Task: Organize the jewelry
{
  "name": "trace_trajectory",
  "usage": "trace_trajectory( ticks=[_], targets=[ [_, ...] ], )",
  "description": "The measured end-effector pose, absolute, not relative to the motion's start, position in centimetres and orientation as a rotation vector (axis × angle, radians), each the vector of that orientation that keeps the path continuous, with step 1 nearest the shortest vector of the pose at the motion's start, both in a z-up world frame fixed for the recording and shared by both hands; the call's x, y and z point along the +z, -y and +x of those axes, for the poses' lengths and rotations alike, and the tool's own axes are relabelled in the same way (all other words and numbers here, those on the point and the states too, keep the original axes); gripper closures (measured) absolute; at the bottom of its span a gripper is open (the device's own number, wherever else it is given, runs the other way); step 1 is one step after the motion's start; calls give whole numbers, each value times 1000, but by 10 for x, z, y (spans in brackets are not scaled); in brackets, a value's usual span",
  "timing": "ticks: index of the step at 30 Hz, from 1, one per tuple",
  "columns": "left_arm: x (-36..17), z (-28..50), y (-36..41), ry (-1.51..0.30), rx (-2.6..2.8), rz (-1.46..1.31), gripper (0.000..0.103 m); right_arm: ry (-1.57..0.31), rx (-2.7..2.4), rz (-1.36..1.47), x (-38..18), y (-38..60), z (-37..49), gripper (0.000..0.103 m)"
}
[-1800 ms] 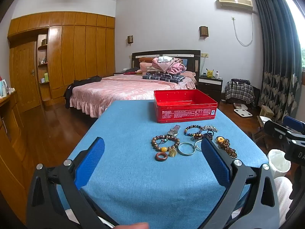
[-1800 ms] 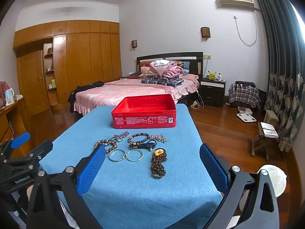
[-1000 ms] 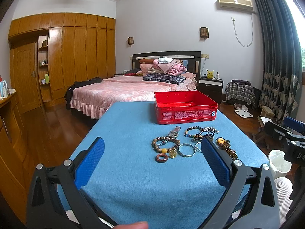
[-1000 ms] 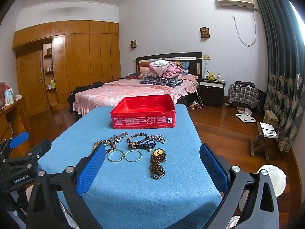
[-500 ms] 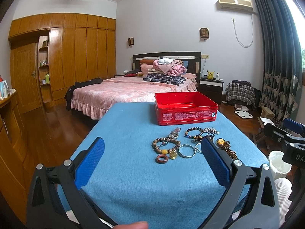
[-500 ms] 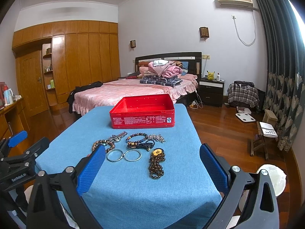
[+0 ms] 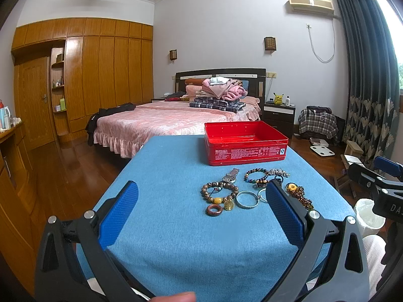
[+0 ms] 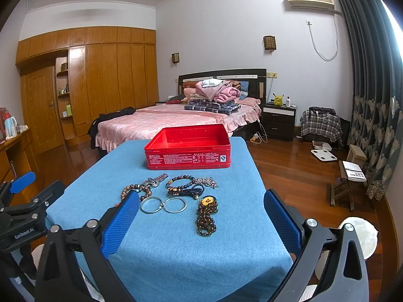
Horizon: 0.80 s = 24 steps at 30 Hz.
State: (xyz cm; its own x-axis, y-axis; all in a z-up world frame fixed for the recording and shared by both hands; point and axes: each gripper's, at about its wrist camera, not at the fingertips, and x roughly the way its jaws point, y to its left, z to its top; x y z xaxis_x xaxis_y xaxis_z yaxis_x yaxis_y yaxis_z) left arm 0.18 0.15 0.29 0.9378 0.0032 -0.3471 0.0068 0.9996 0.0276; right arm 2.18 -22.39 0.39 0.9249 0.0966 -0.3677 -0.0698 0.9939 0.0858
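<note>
Bright daylight from the right window, sharp focus, fisheye-bent edges.

pink bed (image 7: 161, 120), wooden wardrobe (image 8: 105, 75), dark curtain (image 7: 365, 75), nightstand (image 8: 278, 119)

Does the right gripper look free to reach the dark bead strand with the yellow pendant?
Probably yes. The right gripper is open, and the dark bead strand lies between its fingers on bare blue cloth, apart from the silver bangles.
</note>
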Motion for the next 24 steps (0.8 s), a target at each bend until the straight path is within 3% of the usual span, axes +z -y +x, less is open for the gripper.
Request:
trace_trajectory(
  ticks=[24],
  targets=[
    [6,2,-3,-353,-2,29,5,-379,86,70,5,226,24,6]
  ],
)
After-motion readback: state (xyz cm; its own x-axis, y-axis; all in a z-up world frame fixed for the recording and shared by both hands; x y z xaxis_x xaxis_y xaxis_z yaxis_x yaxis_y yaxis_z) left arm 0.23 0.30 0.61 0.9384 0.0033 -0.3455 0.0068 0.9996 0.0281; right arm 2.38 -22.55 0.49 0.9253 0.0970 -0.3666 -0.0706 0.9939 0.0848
